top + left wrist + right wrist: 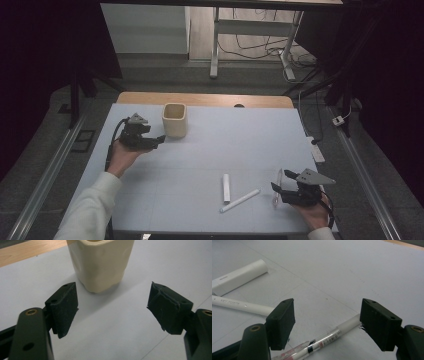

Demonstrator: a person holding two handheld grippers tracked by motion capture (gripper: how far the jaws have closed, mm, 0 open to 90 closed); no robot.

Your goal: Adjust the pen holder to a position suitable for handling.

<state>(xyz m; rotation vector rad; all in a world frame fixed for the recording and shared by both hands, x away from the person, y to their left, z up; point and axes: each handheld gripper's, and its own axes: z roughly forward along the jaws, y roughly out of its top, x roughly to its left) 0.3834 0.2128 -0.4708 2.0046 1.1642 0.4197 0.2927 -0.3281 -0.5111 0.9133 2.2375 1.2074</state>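
A cream cup [174, 120] stands upright at the back left of the pale sheet [225, 145]. My left gripper [156, 136] is open just in front and to the left of it, touching nothing. In the left gripper view the cup [100, 262] sits a short way beyond the open gripper [112, 305]. A clear pen [276, 200] lies at the front right, and my right gripper [281, 181] is open with a jaw on each side of it. In the right gripper view the clear pen [324, 340] lies on the sheet between the open gripper's [327, 320] jaws, ungripped.
A short white tube [226, 187] and a long white pen [240, 200] lie left of the right gripper, also visible as the tube [239, 277] and the pen [242, 306]. A wooden table edge [205, 99] borders the sheet's far side.
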